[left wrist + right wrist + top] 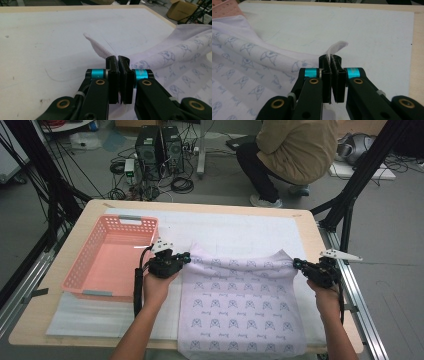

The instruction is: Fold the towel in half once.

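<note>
Bench, pale wood with a white mat laid over it, is being used as the work surface.

Cloth, white with a repeated small blue print, is being held spread over the mat's right half; its near edge is hanging over the bench's front edge, its far edge is being lifted slightly between two corners.

Basket, pink perforated plastic, is being left at the bench's left, just beside the cloth; nothing is seen inside it.

Left hand-held gripper: jaws are being kept pressed together on the cloth's far-left corner, a tip of fabric poking out beyond them.

Right hand-held gripper: jaws are likewise being clamped on the far-right corner, a small flap showing above them.

Step judged in hand: the far edge is being readied for a fold or a lift. To be done well, both corners should be raised together and level, the edge kept taut but not strained, so that no sag is formed mid-span. Thin pinches; slipping is being risked if either side is pulled harder.
</note>
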The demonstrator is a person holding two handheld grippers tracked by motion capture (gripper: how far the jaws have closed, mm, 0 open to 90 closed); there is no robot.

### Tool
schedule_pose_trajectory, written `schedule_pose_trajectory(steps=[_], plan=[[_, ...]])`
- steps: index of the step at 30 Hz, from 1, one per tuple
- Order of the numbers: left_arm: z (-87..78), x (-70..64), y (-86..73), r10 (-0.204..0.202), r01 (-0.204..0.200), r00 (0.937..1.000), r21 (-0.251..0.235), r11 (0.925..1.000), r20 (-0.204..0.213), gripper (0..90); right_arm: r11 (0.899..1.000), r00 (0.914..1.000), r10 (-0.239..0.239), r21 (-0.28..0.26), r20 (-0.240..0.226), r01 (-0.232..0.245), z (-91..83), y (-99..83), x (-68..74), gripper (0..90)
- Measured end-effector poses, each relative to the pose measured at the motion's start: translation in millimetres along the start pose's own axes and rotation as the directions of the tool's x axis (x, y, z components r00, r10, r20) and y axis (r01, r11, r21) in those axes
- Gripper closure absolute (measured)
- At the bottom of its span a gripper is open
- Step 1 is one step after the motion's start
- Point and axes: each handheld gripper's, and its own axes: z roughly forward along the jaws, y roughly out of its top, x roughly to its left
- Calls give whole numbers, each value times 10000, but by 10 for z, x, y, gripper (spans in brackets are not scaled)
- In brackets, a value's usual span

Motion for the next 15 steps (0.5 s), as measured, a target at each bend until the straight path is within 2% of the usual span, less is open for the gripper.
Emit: schedule_pose_trajectory(steps=[5, 10, 12, 15], plan=[[-154, -116, -205, 368, -370, 9993, 132, 9992, 110, 867, 9999, 9998, -105, -116, -176, 103, -172, -114, 78, 881], [-324, -189, -432, 312, -315, 9986, 53, 9995, 421, 867, 9995, 9993, -251, -177, -290, 246, -355, -266, 186, 881], [-386, -221, -492, 324, -325, 9981, 18, 9995, 519, 867, 9991, 9988, -407, -92, -284, 405, -412, -341, 225, 881], [-481, -275, -565, 384, -384, 9965, -12, 9993, 742, 867, 9992, 9987, -399, 54, -332, 401, -481, -462, 249, 881]])
